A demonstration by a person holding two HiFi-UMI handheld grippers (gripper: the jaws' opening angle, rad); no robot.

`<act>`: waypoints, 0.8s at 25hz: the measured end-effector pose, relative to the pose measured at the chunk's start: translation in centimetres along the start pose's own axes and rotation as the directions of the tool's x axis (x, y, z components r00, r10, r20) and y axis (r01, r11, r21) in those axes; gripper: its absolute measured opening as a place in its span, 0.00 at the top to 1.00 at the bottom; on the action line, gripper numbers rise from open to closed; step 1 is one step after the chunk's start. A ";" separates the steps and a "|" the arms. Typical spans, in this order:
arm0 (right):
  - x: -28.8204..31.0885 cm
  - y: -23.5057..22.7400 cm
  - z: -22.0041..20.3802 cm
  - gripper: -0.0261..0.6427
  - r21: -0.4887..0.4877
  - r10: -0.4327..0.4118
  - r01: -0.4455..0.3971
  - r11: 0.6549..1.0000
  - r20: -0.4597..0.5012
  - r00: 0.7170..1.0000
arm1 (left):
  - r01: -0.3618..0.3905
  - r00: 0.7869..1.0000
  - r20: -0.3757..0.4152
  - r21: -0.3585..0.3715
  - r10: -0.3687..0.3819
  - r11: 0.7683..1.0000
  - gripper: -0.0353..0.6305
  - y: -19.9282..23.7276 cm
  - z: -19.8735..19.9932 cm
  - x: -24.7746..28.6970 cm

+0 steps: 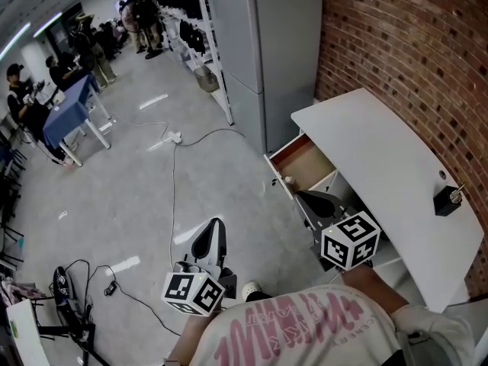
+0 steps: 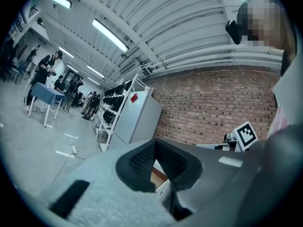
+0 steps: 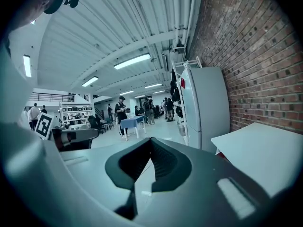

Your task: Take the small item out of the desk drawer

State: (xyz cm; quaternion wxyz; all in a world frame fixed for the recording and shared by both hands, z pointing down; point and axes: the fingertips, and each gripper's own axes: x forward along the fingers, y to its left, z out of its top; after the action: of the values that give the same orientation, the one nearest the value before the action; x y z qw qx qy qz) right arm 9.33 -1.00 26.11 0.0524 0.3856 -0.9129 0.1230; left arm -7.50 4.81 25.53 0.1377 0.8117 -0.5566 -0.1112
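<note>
Brown wood lines the open drawer (image 1: 309, 161), so the opening step looks done and the reach for the small item (image 1: 288, 180) is in hand. That pale item lies at the drawer's front corner, just ahead of the right gripper (image 1: 301, 197), whose jaws are pressed together with nothing between them. By my reading, the next move calls for parting those jaws, dipping them over the drawer's front wall and closing on the item.

The left gripper (image 1: 216, 225), jaws likewise together and empty, hangs over the floor, well apart from the drawer.

The white tabletop (image 1: 381, 151) overhangs the drawer's rear and could crowd a steep approach. A grey cabinet (image 1: 282, 44) stands beyond the drawer, and a small black object (image 1: 446, 200) sits on the tabletop, far to the right of the jaws.
</note>
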 end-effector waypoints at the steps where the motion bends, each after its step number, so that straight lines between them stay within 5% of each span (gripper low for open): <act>1: 0.6 0.0 0.1 0.94 0.002 0.001 -0.001 1.000 -0.002 1.000 | 0.004 1.000 -0.001 0.001 -0.004 1.000 0.94 0.4 0.2 0.4; 20: 10.0 0.9 3.3 0.94 0.014 -0.051 0.051 0.999 0.023 0.998 | 0.079 0.997 0.008 0.011 -0.079 0.997 0.94 8.7 5.6 5.3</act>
State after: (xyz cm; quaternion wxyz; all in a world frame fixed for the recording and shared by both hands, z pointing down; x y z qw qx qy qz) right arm 1.70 -8.20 24.64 0.0425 0.4104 -0.9025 0.1233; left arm -15.06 -3.66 23.17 0.1267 0.8333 -0.5252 -0.1170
